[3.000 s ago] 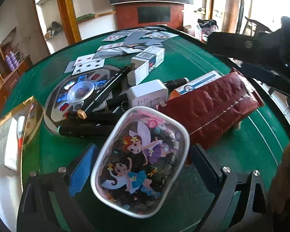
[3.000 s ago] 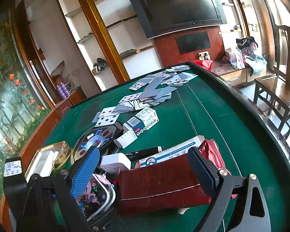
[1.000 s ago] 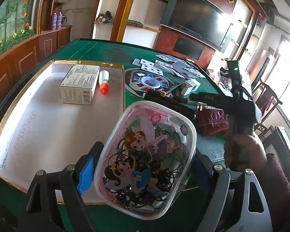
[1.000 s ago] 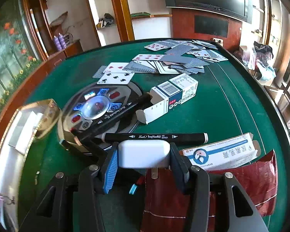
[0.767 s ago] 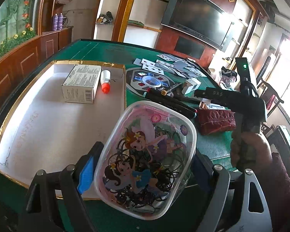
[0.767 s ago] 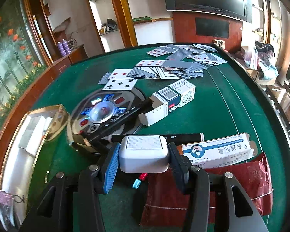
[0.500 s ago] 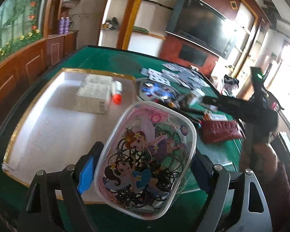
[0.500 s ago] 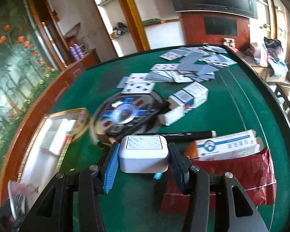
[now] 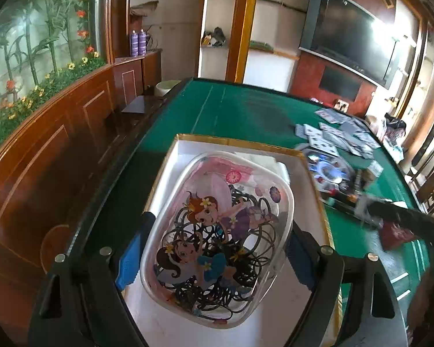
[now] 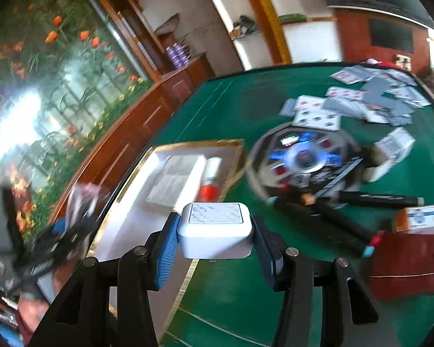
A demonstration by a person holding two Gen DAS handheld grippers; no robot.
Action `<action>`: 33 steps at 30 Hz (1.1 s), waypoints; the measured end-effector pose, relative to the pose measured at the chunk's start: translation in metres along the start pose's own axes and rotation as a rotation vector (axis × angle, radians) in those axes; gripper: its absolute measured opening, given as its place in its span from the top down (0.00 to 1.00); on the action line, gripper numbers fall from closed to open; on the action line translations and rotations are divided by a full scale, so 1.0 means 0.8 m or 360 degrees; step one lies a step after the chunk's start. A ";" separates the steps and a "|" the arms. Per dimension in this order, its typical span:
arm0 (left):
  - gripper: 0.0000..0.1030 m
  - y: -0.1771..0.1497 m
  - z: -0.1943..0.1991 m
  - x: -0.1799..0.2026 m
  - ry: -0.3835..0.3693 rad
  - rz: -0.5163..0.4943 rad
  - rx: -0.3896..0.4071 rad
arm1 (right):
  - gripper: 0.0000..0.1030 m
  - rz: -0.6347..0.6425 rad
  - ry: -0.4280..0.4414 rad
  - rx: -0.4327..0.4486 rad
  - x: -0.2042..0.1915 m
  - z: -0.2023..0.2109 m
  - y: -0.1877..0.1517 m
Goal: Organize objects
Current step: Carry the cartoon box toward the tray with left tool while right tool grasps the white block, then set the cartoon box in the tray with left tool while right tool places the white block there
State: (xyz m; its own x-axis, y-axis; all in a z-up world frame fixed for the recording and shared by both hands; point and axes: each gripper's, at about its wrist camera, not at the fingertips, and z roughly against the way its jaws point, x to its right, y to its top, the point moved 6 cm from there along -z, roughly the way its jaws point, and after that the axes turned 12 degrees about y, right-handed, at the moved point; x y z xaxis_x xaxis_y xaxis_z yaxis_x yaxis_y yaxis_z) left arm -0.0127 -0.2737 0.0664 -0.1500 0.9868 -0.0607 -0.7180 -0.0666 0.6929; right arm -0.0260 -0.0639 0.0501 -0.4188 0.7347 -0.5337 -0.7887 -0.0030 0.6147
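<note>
My left gripper [image 9: 211, 245] is shut on a clear plastic box with a fairy picture [image 9: 217, 237], full of black hair ties, held over the white gold-rimmed tray [image 9: 234, 141]. My right gripper [image 10: 215, 237] is shut on a white charger block [image 10: 215, 231], above the green table near the tray's right rim [image 10: 199, 143]. The tray holds a white carton [image 10: 176, 182] and a white tube with a red cap [image 10: 209, 179]. The left gripper with the fairy box shows blurred at the left of the right wrist view [image 10: 78, 202].
On the green felt table [image 9: 240, 110] lie a round dark game disc [image 10: 303, 156], black markers [image 10: 379, 198], a small open carton [image 10: 390, 150], scattered playing cards [image 10: 361, 101], a blue-white box [image 10: 425, 217] and a red pouch [image 10: 413, 260]. A wooden cabinet [image 9: 58, 144] runs along the left.
My left gripper has carried the fairy box left, over the tray. My right gripper has lifted the charger block and swung left toward the tray.
</note>
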 end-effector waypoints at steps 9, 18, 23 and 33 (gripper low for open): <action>0.19 0.039 -0.107 0.000 0.0008 -0.0006 -0.0150 | 0.47 0.0119 0.0059 -0.0174 -0.054 -0.080 -0.019; 0.18 0.053 -0.166 0.003 0.0009 -0.0003 -0.0265 | 0.47 0.0186 0.0019 -0.0269 -0.053 -0.126 -0.030; 0.17 0.060 -0.176 0.000 -0.0029 0.0075 -0.0283 | 0.47 0.0205 0.0013 -0.0303 -0.052 -0.135 -0.033; 0.12 0.067 -0.179 0.001 -0.0094 0.0165 -0.0326 | 0.47 0.0258 0.0001 -0.0330 -0.062 -0.144 -0.038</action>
State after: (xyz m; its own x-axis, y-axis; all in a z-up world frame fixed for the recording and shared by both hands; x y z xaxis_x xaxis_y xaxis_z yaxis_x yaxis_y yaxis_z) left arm -0.1486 -0.2975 0.0004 -0.1947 0.9796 0.0494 -0.8247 -0.1907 0.5324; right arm -0.0328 -0.1785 -0.0092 -0.5475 0.7130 -0.4380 -0.7866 -0.2601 0.5600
